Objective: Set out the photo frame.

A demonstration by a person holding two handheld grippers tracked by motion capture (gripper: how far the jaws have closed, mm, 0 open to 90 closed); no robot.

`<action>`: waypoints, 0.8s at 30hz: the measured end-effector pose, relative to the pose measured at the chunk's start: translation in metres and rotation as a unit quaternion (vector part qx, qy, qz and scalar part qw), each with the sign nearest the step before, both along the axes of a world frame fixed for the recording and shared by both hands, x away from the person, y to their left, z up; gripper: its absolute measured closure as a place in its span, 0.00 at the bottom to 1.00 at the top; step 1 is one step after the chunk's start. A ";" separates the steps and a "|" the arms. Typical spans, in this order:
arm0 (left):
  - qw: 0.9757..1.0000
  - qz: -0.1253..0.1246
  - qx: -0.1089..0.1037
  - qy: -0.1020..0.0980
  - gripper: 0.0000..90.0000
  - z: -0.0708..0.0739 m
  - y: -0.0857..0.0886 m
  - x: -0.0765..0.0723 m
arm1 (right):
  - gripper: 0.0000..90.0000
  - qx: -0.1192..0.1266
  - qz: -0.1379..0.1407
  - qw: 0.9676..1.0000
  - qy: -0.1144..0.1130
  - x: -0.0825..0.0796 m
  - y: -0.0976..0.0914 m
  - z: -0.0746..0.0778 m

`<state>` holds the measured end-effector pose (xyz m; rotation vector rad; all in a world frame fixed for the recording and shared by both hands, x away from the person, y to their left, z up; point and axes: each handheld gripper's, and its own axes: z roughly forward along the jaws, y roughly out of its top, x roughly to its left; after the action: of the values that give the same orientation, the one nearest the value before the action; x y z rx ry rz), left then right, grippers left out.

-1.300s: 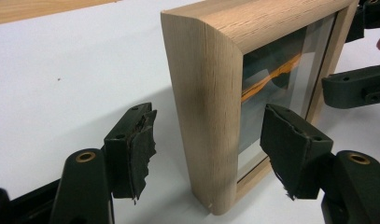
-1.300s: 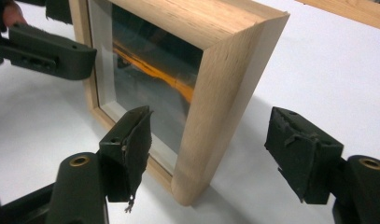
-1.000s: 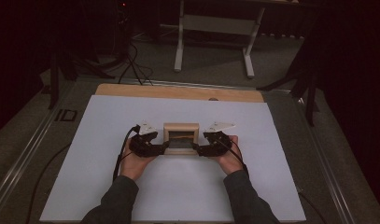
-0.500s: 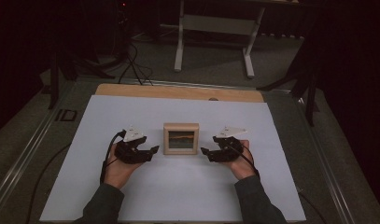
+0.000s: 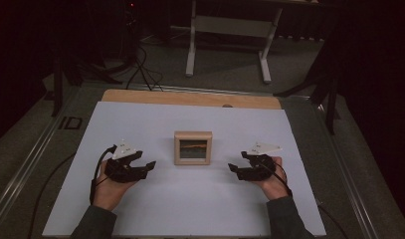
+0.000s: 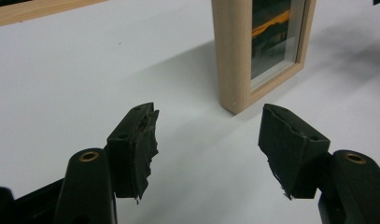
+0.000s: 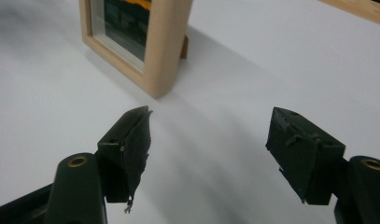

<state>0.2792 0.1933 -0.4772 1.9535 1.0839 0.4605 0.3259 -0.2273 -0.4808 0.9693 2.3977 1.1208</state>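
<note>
Pale wood picture frame (image 5: 193, 148) standing upright near the middle of the table (image 5: 140, 124), glass face toward the near edge, propped on a small rear stand just visible in the right gripper view (image 7: 141, 42). Set square and free on all sides, probably so both sides stay reachable from the near edge. Left gripper (image 5: 146, 167) parked well off the frame's left side, toward the near left corner, jaws spread wide and holding nothing; same story in the left gripper view, black torn padding on each jaw, frame (image 6: 257, 46) ahead and apart, white table surface showing between. Right gripper (image 5: 235, 169) mirrored off the frame's right side, toward the near right corner, jaws likewise gaping and empty, nothing but bare table in the gap. Hands low on the table, cables trailing back toward the near edge. Looks like a release and retreat: frame left to stand by itself, balance apparently holding. Against a second ago: both grippers then pressed up to the frame's two sides; half a second ago already drawn off a little; now farther out still and slightly nearer the near edge. Frame itself in the same spot, same upright pose, no visible shift.
</note>
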 end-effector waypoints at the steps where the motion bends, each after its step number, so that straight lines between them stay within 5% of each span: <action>1: 1.000 0.001 -0.001 0.000 0.41 0.000 0.003 -0.002 | 0.33 0.000 -0.002 1.000 0.001 -0.001 -0.003 0.000; 15: 1.000 0.019 -0.015 -0.013 0.40 -0.009 0.034 -0.025 | 0.33 0.031 -0.028 0.999 -0.016 -0.022 -0.035 -0.008; 24: 0.998 0.026 -0.039 -0.038 0.40 -0.010 0.055 -0.050 | 0.34 0.062 -0.033 0.996 -0.051 -0.044 -0.059 -0.009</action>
<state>0.2287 0.2483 -0.4876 1.8289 1.0897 0.5102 0.2819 -0.2864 -0.4896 0.9961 2.2218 1.2769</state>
